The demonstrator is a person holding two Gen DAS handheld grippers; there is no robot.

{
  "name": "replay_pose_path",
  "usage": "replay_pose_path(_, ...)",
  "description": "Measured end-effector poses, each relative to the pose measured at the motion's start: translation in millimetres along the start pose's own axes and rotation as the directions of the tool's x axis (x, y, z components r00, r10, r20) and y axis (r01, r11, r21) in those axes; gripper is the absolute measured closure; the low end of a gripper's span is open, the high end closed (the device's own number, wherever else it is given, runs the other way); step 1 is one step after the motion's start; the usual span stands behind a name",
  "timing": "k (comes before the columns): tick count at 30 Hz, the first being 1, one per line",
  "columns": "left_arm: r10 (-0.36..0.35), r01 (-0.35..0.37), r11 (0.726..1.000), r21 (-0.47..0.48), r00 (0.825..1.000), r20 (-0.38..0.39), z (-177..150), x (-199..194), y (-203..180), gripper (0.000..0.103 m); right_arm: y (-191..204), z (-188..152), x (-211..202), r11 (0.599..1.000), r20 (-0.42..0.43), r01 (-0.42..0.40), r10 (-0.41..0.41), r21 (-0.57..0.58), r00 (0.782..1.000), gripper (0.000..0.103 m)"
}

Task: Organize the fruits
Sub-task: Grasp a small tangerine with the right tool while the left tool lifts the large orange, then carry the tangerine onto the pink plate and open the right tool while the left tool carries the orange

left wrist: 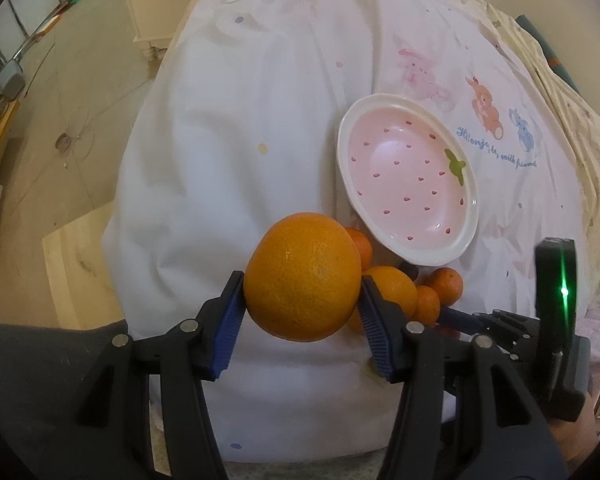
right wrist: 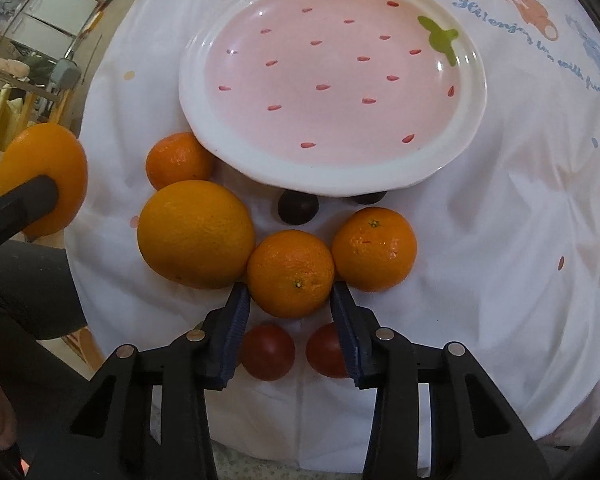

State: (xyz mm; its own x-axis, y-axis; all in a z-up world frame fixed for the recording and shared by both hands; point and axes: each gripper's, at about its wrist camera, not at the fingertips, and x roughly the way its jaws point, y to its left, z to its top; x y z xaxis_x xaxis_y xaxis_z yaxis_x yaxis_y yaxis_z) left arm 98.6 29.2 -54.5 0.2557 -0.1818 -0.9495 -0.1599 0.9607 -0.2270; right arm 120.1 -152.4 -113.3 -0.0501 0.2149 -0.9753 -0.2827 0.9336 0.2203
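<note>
My left gripper (left wrist: 302, 304) is shut on a large orange (left wrist: 302, 276) and holds it above the white cloth, left of the fruit pile; it also shows in the right wrist view (right wrist: 44, 176). My right gripper (right wrist: 288, 300) is open, its blue pads on either side of a small mandarin (right wrist: 291, 274) that rests on the cloth. A pink strawberry-pattern plate (right wrist: 204, 92) lies empty just beyond the fruit and also shows in the left wrist view (left wrist: 346, 148). A large orange (right wrist: 196, 234) and two more mandarins (right wrist: 374, 248) (right wrist: 178, 158) lie by the plate.
Two red tomatoes (right wrist: 268, 350) (right wrist: 326, 350) lie under my right gripper. Two dark round fruits (right wrist: 298, 208) sit at the plate's near rim. The white printed cloth (left wrist: 220, 120) covers a round table; bare floor (left wrist: 60, 120) and a wooden board lie to the left.
</note>
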Motion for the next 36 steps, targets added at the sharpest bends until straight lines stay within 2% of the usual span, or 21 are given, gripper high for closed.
replay_pose_path(8, 0.012, -0.012, 1.0, 0.001, 1.0, 0.006, 0, 1, 0, 0.052, -23, -27, -33, 0.996, 0.085, -0.087, 0.085, 0.017, 0.993, 0.06)
replay_pose_path(21, 0.049, -0.05, 0.998, 0.029, 0.998, 0.033, -2, 5, -3, 0.052, -46, -56, -75, 0.981, 0.219, -0.191, 0.182, 0.019, 0.959, 0.06)
replay_pose_path(31, 0.066, -0.071, 0.994, 0.08, 0.996, 0.066, -4, 0, -13, 0.052, -57, -40, -94, 0.977, 0.344, -0.209, 0.182, 0.043, 0.921, 0.06)
replay_pose_path(36, 0.07, -0.078, 0.989, 0.123, 0.995, 0.071, 10, -7, -30, 0.052, -69, -27, -108, 0.977, 0.405, -0.211, 0.178, 0.038, 0.897, 0.06)
